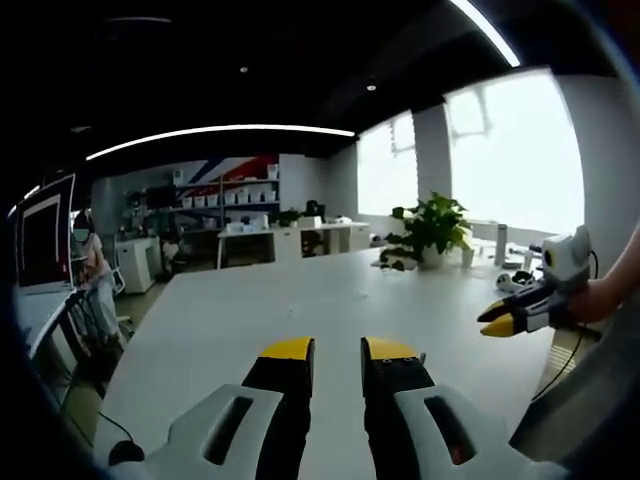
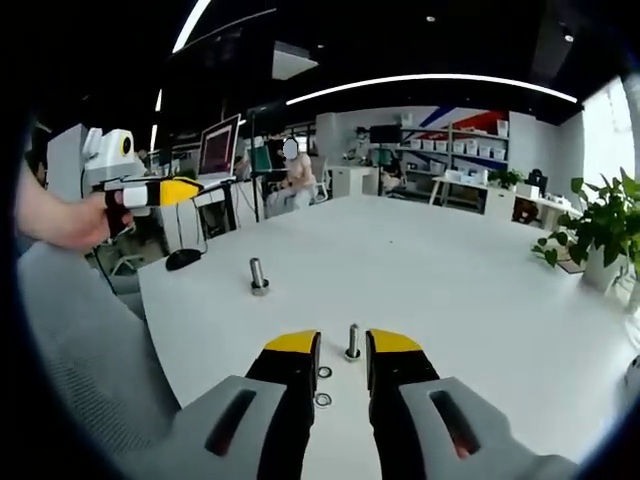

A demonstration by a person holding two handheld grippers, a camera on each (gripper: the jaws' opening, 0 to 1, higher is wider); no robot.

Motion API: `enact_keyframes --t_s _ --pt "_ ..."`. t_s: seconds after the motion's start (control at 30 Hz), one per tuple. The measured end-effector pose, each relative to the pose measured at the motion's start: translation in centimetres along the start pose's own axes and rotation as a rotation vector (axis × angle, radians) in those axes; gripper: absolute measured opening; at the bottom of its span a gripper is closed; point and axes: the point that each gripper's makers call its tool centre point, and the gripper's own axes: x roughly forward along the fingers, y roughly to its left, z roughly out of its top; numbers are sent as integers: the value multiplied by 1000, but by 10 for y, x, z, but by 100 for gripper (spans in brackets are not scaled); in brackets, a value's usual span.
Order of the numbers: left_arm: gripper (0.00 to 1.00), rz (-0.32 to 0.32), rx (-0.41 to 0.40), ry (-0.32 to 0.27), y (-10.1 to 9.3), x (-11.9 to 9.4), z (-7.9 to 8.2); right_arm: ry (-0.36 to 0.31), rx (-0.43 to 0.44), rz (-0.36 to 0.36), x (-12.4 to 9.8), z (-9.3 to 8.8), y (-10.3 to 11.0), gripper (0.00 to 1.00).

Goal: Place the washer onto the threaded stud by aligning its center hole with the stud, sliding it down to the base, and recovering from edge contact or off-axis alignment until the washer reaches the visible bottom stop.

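white table, two washers beside threaded stud, potted plant

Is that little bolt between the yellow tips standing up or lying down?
Standing up. The small stud rises straight from the white table on its base, with two washers lying flat beside it.

Broad white table: wide open surface ahead of right gripper, jaws parted. Obstacles near tips: short upright threaded steel stud in gap between jaws; two small flat metal washers lying just beside left jaw; taller grey steel bolt standing apart, toward table edge. Black computer mouse at far edge. Green potted plant well off right. Left gripper hovers off table edge.
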Motion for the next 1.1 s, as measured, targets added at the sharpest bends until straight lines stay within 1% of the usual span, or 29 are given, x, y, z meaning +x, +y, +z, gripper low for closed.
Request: enact_keyframes --t_s 0.17,0.33,0.43,0.8,1.03,1.1 --pt "16 2 -6 12 2 -1 -3 10 -3 9 4 -6 0 21" --pt "16 3 -17 13 5 -1 -5 46 -4 30 9 -21 4 21" --pt "17 7 -28 7 6 -2 -4 72 -15 52 12 -33 10 22" --pt "17 20 -37 8 10 -2 -7 140 -27 107 25 -60 21 23" --pt "17 28 -23 26 14 -2 -12 147 -22 124 25 -63 24 23" --pt "17 31 -25 20 14 -2 -11 146 -23 122 24 -62 23 23"
